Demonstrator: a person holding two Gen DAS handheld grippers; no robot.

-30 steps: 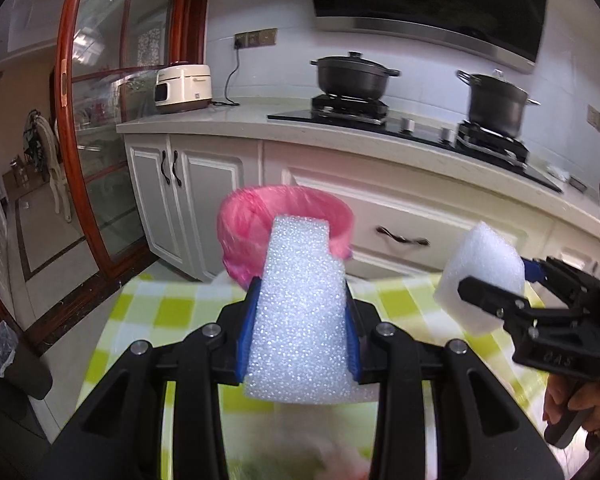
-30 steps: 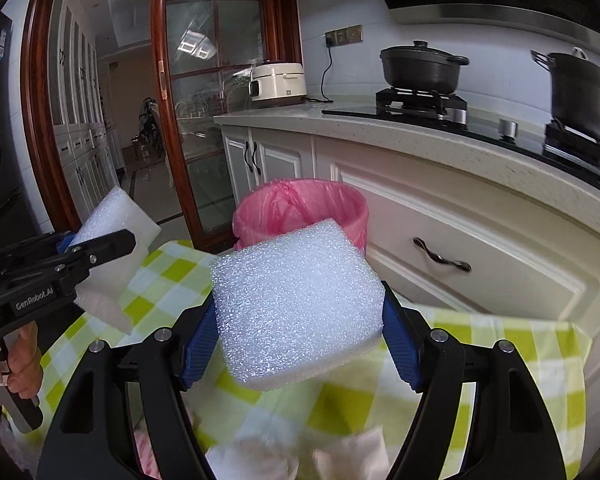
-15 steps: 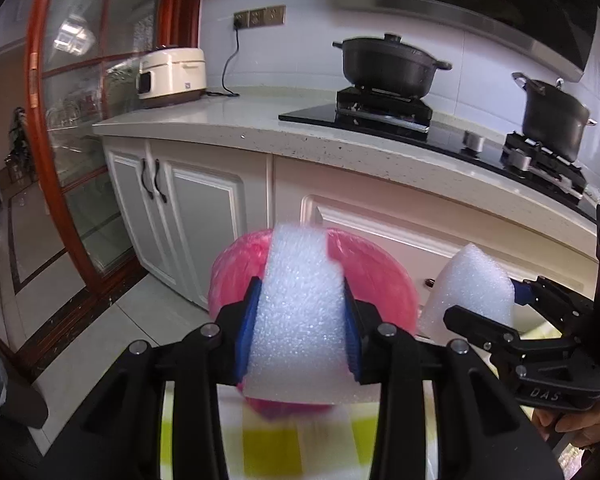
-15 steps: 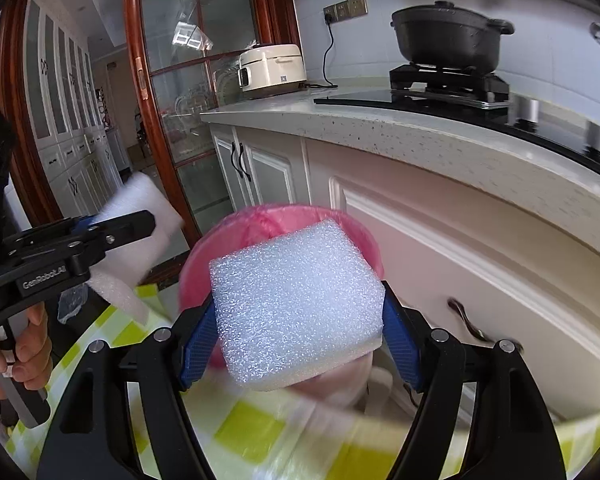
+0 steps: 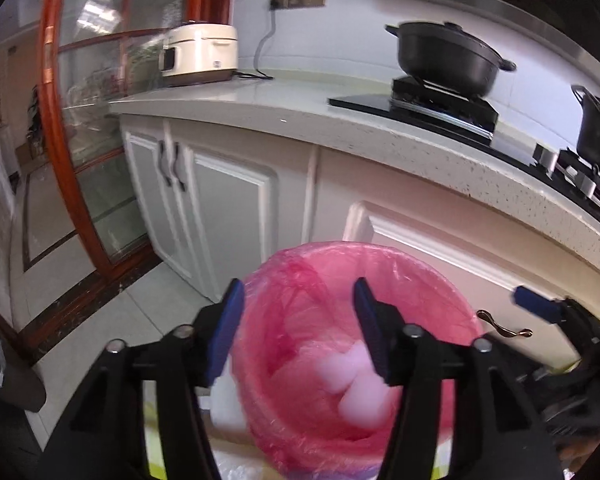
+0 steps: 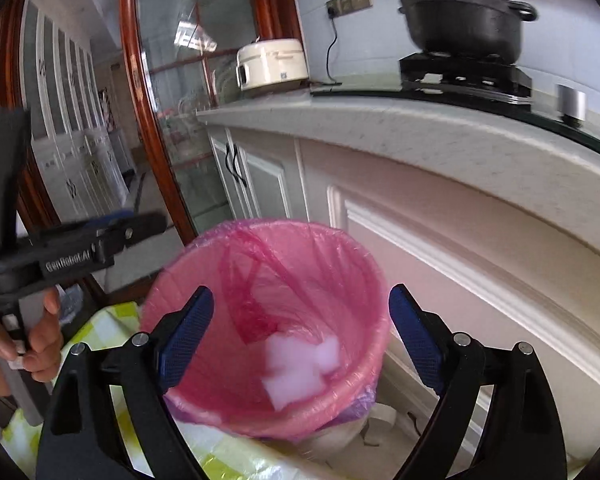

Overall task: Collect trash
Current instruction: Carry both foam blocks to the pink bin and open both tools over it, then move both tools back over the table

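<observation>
A bin lined with a pink bag stands just past the table's far edge. White foam pieces lie inside it. My left gripper is open and empty above the bin's mouth. My right gripper is open and empty above the bin too. The left gripper shows from the side in the right wrist view, and the right gripper shows at the edge of the left wrist view.
The yellow-checked tablecloth ends just before the bin. White kitchen cabinets and a stone counter stand close behind the bin. A rice cooker and black pots sit on the counter. A wood-framed glass door is at left.
Both grippers moved forward over the bin and opened. The two foam blocks they held dropped into the pink bag.
</observation>
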